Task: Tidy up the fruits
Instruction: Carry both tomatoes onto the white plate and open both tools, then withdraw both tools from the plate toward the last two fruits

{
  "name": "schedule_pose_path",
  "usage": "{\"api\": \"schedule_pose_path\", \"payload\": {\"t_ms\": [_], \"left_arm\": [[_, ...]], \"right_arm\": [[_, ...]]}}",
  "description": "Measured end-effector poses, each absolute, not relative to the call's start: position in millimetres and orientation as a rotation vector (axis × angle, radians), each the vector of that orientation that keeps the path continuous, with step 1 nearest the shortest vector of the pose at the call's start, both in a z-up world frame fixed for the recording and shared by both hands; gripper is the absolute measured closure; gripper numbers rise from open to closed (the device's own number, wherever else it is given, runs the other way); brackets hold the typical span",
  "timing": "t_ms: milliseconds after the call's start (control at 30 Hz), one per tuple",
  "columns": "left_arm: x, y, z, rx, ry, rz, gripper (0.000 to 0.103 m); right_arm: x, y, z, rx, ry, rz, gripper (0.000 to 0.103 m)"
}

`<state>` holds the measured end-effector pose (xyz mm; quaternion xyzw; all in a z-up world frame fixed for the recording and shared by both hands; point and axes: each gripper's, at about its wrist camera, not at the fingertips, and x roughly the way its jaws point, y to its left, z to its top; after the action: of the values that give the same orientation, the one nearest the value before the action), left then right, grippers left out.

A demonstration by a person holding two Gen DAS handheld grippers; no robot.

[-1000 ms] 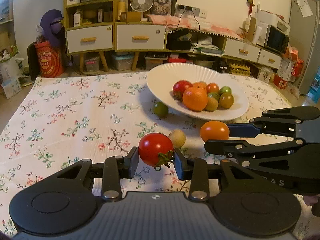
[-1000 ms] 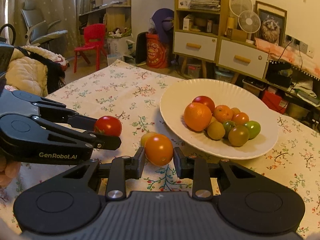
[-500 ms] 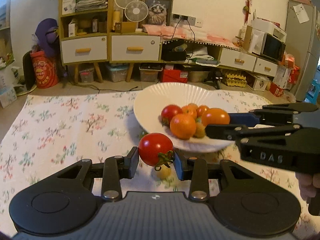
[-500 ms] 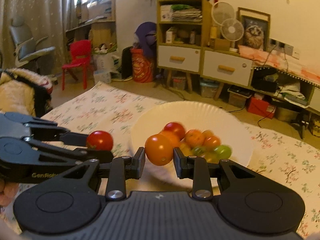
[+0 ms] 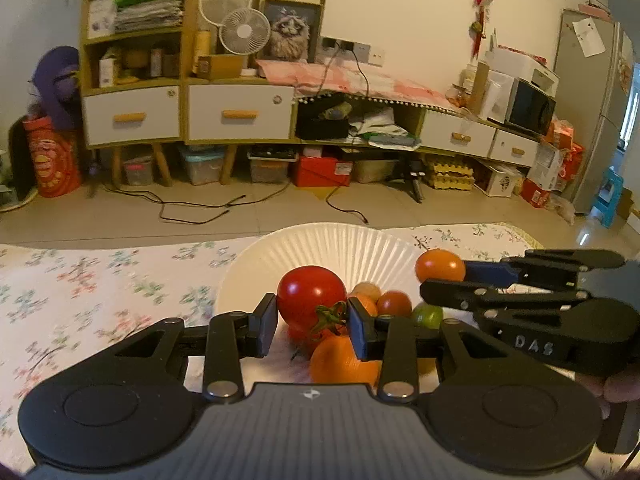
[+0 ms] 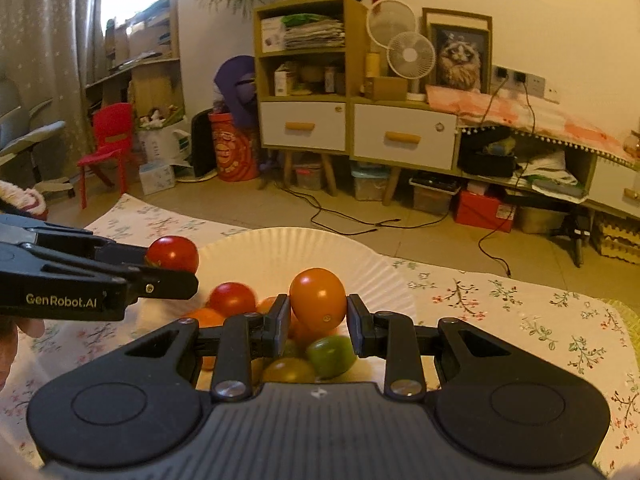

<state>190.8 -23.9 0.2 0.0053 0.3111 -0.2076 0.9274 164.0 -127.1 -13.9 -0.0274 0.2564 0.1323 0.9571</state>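
My left gripper (image 5: 312, 320) is shut on a red tomato (image 5: 310, 296) with a green stem and holds it over the white fluted plate (image 5: 332, 246). Beside it, my right gripper (image 6: 318, 314) is shut on an orange tomato (image 6: 318, 298), also above the plate (image 6: 288, 250). Each gripper shows in the other's view: the right one (image 5: 442, 276) with its orange tomato (image 5: 439, 266), the left one (image 6: 172, 268) with its red tomato (image 6: 173, 254). Under them the plate holds a large orange (image 5: 342, 364), a red tomato (image 6: 232, 299) and green ones (image 6: 330, 356).
The plate sits on a floral tablecloth (image 6: 520, 312) near the table's far edge. Beyond lie a tiled floor with cables (image 5: 192, 208), drawer cabinets (image 5: 184, 116) and a red child's chair (image 6: 106, 148). A hand (image 5: 622, 386) grips the right tool.
Both grippers have travelled forward from the tablecloth to above the plate, each carrying its tomato. The loose fruits on the cloth have passed out of view.
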Motion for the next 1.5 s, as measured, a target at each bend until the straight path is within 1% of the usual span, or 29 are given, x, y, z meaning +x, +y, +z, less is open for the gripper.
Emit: {"api": "schedule_pose_path", "payload": {"t_ms": [267,533,933,1033,1200,1300,1367,1500], "left_arm": [[220,-40,-10,-0.007,0.686,-0.472,0.071],[232,-46,-19,-0.019,0.749,-0.479,0.071],[237,-49,-17,-0.021,0.752,-0.471,0.070],[237,-48,-15,-0.022,0.745,-0.470,0.067],[233,-48,-12,-0.001,0.730,-0.455,0.057],[230,-46,-8,0.002,0.717,-0.446,0.051],[226,-44,-5,0.005,0.706,-0.434,0.049],[216,-39,0,0.005,0.684,-0.416,0.040]], "right_arm": [[174,-138,-24,-0.039,0.548,0.257,0.076],[182,-142,-23,-0.014,0.576,0.287,0.076],[190,-142,-24,0.005,0.602,0.296,0.075],[190,-142,-23,0.012,0.605,0.296,0.074],[188,-141,-20,0.011,0.600,0.285,0.073],[186,-143,-17,0.010,0.590,0.268,0.070],[184,-143,-14,0.015,0.584,0.258,0.067],[176,-146,-10,0.014,0.578,0.241,0.062]]}}
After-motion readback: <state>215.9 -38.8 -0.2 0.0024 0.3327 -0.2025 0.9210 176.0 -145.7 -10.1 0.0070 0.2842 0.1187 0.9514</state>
